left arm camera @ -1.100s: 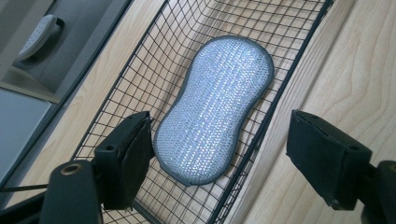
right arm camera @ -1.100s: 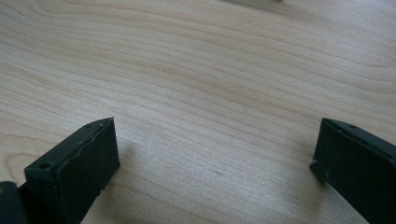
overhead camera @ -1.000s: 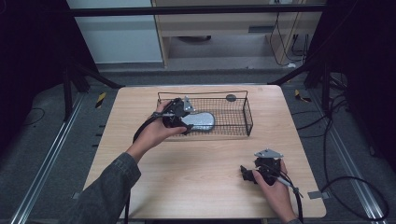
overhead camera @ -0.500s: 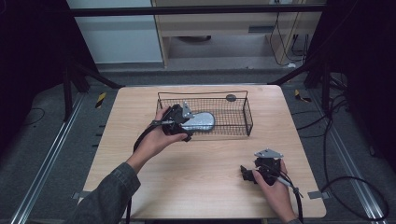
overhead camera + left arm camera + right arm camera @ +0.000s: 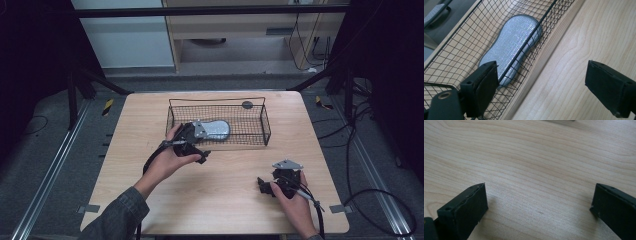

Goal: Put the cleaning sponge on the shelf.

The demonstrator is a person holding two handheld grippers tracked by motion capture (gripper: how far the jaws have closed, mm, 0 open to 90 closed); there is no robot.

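A black wire basket [image 5: 260,125] stands at the back middle of the wooden table [image 5: 230,210]. A silver mesh-covered pad [image 5: 216,129] lies flat inside it. My left gripper [image 5: 201,145] hovers open at the basket's near left corner, straddling the front wall. In the left gripper view its jaws stand wide apart: one finger [image 5: 481,87] is over the basket [image 5: 454,50] near the end of the pad [image 5: 511,47], the other over bare wood. My right gripper [image 5: 264,186] rests near the table's front right, open [image 5: 539,210] over bare wood.
A small dark disc [image 5: 247,104] sits by the basket's far right corner. Cables trail from both grippers off the near edge. Dark frame posts and floor cables surround the table.
My left gripper has drawn back toward the near side, from over the pad's left end to the basket's front wall. The pad has stayed put. The right gripper has not moved.
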